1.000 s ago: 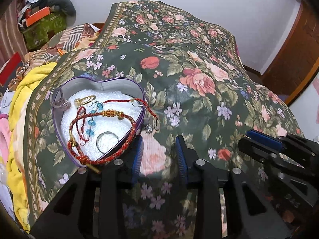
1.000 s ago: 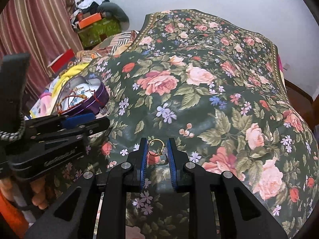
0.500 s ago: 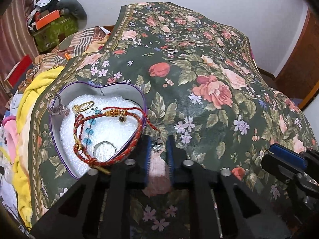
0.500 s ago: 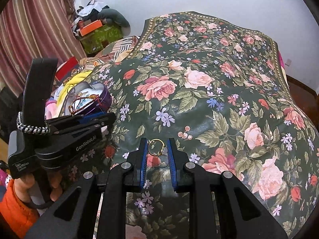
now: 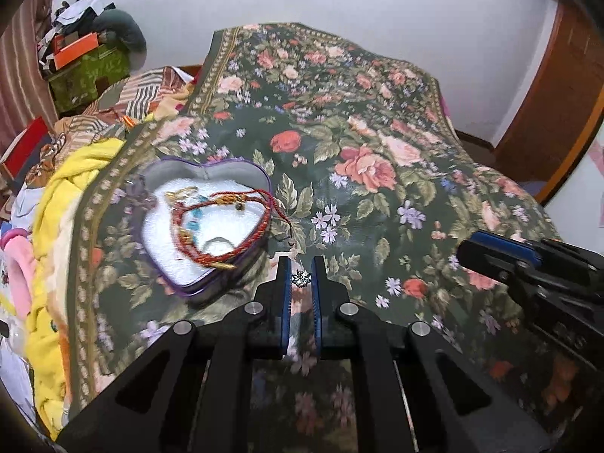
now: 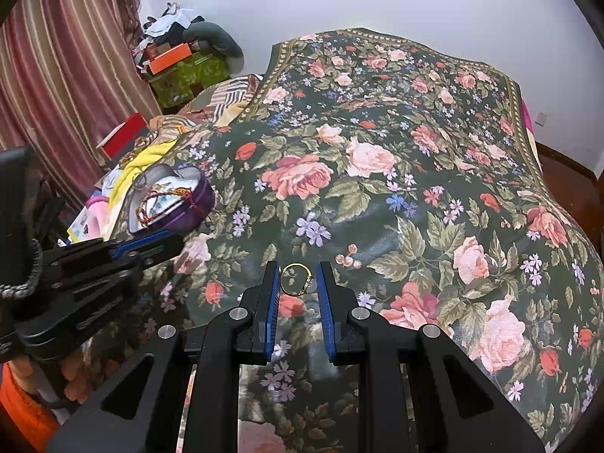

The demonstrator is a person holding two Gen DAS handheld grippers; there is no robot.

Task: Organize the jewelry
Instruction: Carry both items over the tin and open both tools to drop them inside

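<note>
Left wrist view: left gripper (image 5: 301,278) narrowed on a small silver trinket (image 5: 301,278), pinched at the very fingertips, just beside the near rim of the heart-shaped tin (image 5: 241,260). Tin resting on the floral bedspread (image 5: 377,173), white-lined, already holding a red cord bracelet (image 5: 222,226), blue beads (image 5: 192,222), a gold piece (image 5: 181,194) and a clear ring (image 5: 215,243). Red cord trailing over the right rim onto the cloth. Likely risks: tip-only hold on a tiny faceted piece, so slip during the carry to the tin; loss against the busy flower print if dropped; snagging the trailing cord with a finger and dragging the tin or tipping contents out. Right gripper (image 5: 490,249) visible at the right edge, well apart from the tin. Right wrist view: right gripper (image 6: 299,279) closed to a narrow gap around a gold ring (image 6: 296,278), ring standing between the blue pads (image 6: 272,294), apparently clamped across its band. Tin (image 6: 196,204) far to the left, beyond the left gripper (image 6: 151,241). Likely risks: thin round band rolling or popping out under uneven squeeze; crossing paths with the left tool on the way to the tin, both aimed at one small container; soft bedding shifting the tin under any nudge. Contact between ring and pads not fully resolvable.
</note>
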